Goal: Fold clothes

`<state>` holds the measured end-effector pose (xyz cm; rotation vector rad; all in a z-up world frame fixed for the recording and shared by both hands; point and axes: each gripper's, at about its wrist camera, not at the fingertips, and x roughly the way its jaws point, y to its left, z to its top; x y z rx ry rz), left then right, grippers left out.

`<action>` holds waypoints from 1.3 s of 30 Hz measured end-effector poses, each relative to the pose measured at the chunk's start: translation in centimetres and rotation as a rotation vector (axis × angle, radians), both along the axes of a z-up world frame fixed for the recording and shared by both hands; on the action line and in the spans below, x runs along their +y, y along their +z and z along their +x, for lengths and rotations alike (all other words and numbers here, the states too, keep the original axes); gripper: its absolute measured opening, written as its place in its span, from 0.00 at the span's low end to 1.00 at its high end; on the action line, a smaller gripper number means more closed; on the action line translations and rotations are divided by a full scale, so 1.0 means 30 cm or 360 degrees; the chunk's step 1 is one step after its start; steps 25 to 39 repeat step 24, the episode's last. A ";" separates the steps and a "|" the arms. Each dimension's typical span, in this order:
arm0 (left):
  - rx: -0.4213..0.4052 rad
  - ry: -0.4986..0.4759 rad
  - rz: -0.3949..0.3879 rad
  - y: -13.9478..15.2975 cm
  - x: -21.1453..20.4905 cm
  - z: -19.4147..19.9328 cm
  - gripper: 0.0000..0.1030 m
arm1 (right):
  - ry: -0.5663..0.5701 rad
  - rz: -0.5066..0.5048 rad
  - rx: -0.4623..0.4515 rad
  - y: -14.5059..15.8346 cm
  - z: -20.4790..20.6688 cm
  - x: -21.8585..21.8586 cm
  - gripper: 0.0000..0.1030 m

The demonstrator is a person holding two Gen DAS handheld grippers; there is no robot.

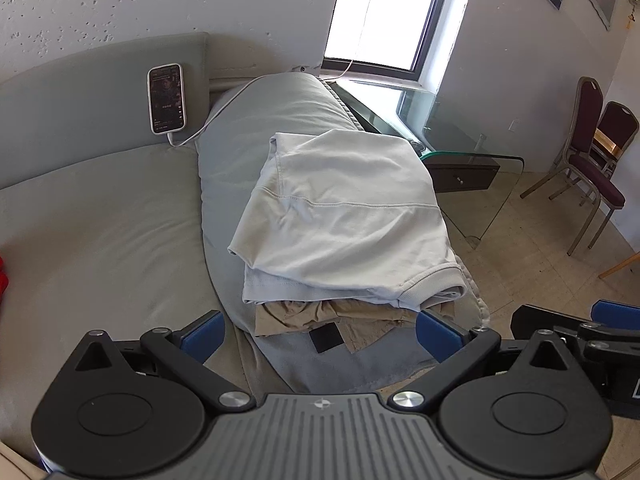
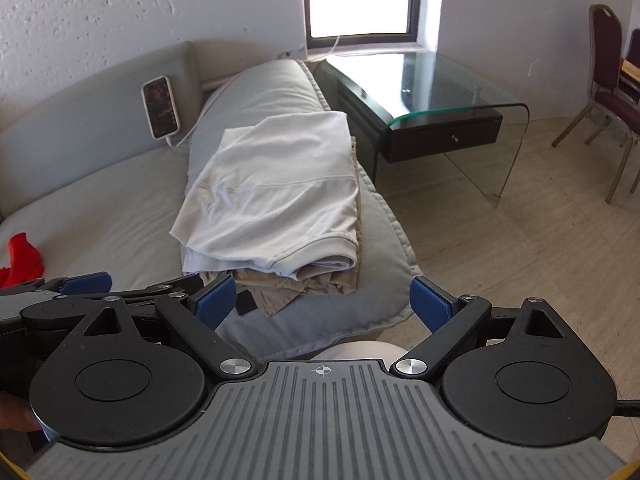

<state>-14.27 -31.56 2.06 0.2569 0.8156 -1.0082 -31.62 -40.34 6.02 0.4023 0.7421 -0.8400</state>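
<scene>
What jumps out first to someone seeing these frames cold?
The folded pale shirt topping a stack on the grey cushion, with tan clothing under it. Both grippers, left gripper and right gripper, hang open just short of the stack, holding nothing. Next, the lit phone propped against the sofa back and a red cloth at far left.

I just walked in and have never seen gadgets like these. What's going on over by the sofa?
A person is folding clothes with a two-finger gripper in each hand. A folded white shirt lies on top of a small stack, over tan trousers, on the sofa's arm cushion. The left gripper and right gripper are both open and empty, held just short of the stack. A red garment lies on the seat, not yet folded.
</scene>
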 end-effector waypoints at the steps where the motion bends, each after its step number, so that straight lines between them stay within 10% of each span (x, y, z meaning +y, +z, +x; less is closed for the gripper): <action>1: -0.0003 -0.0004 -0.0002 0.001 -0.003 -0.003 0.99 | -0.0004 0.0001 -0.0001 0.001 -0.004 -0.002 0.91; 39: -0.0009 -0.0078 -0.0025 -0.036 -0.064 -0.030 0.99 | -0.0079 0.0022 0.0026 -0.031 -0.036 -0.050 0.91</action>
